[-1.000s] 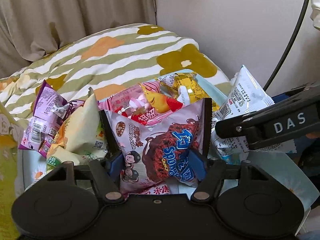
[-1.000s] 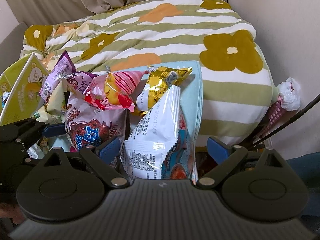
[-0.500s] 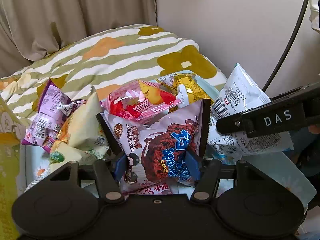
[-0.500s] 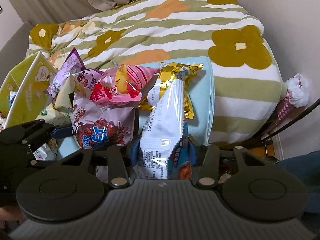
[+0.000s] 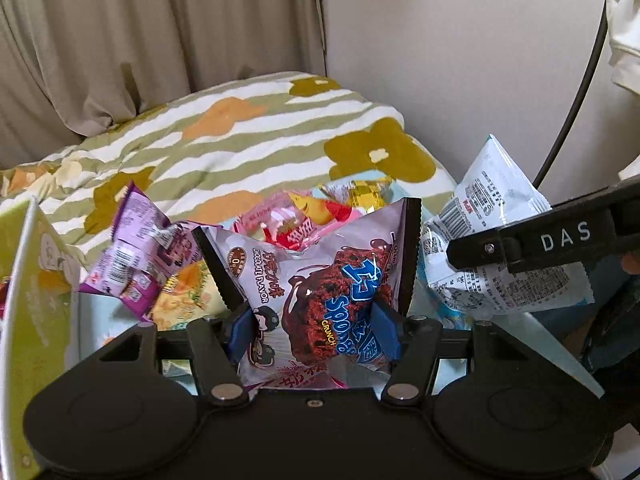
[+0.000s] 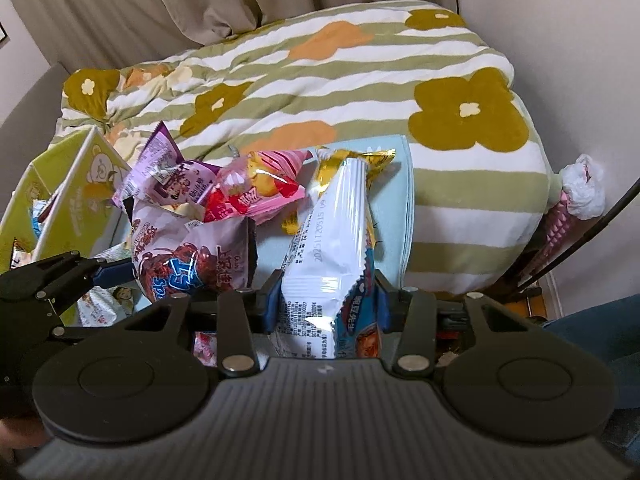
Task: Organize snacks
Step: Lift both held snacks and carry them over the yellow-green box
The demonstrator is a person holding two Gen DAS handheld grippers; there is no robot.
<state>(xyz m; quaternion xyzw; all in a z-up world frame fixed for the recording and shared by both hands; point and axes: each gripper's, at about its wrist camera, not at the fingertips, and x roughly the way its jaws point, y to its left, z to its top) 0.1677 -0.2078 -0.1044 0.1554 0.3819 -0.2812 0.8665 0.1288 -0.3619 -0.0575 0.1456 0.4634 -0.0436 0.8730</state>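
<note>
My left gripper (image 5: pixel 314 328) is shut on a chocolate sponge crunch bag (image 5: pixel 320 280), held upright above the snack pile. It shows in the right wrist view (image 6: pixel 192 256) at lower left. My right gripper (image 6: pixel 326 304) is shut on a white and blue snack bag (image 6: pixel 336 248), lifted; the same bag shows in the left wrist view (image 5: pixel 492 240) at right. On a light blue cloth (image 6: pixel 396 208) lie a pink bag (image 6: pixel 256 192), a purple bag (image 6: pixel 164 172) and a gold packet (image 6: pixel 360 160).
A green cardboard box (image 6: pixel 76 196) stands open at the left, also in the left wrist view (image 5: pixel 28 320). A striped flowered blanket (image 6: pixel 360 80) lies behind the pile. A wall and a black cable (image 5: pixel 576 88) are at the right. Curtains hang behind.
My right gripper closed on the white and blue bag and lifted it. My left gripper rose with the chocolate bag, so the pile sits lower in both views.
</note>
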